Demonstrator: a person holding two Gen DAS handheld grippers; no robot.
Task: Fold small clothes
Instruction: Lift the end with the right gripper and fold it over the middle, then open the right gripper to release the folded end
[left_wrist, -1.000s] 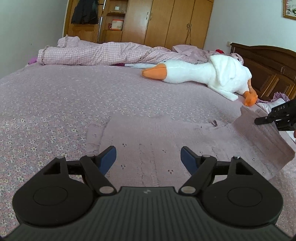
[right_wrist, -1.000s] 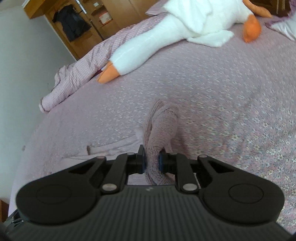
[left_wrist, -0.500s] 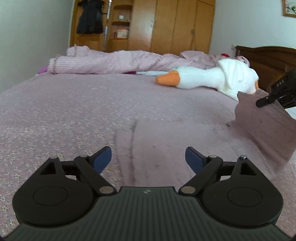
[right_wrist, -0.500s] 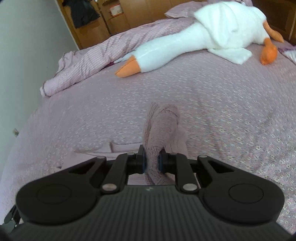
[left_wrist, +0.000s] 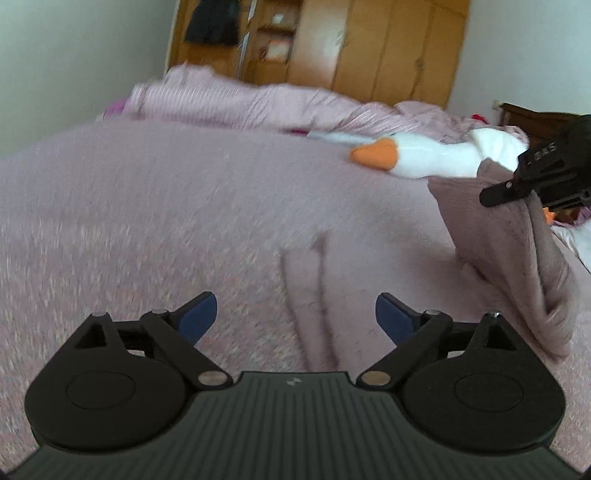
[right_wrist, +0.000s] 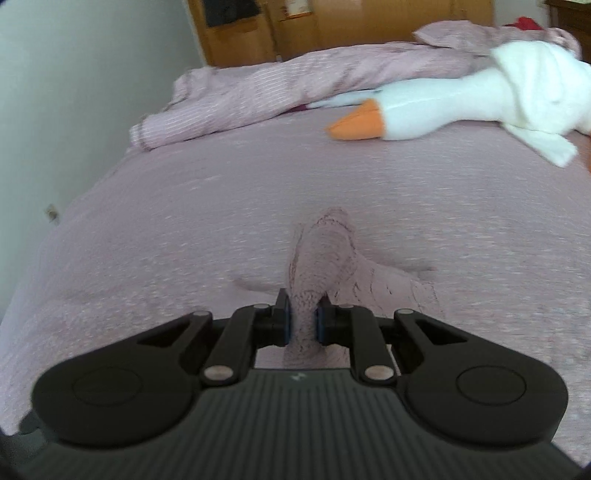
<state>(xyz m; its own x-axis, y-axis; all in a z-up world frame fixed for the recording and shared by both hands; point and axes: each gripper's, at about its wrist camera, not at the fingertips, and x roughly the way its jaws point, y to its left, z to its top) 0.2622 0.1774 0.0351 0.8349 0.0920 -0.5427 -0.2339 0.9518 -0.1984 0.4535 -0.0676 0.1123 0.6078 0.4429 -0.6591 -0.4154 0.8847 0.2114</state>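
Lifting higher than 1 s ago: right gripper (right_wrist: 303, 325) clamps knit (right_wrist: 325, 254); left gripper (left_wrist: 295, 314) wide open, empty; fold underway.

The left gripper (left_wrist: 295, 314) hangs over the bed (left_wrist: 147, 206) with its blue-tipped fingers (left_wrist: 197, 315) spread wide and nothing between them. At right, the right gripper (left_wrist: 496, 194) lifts one side of the mauve knit garment (left_wrist: 491, 251) off the bedspread. Beyond lies a white plush goose (left_wrist: 432, 157).
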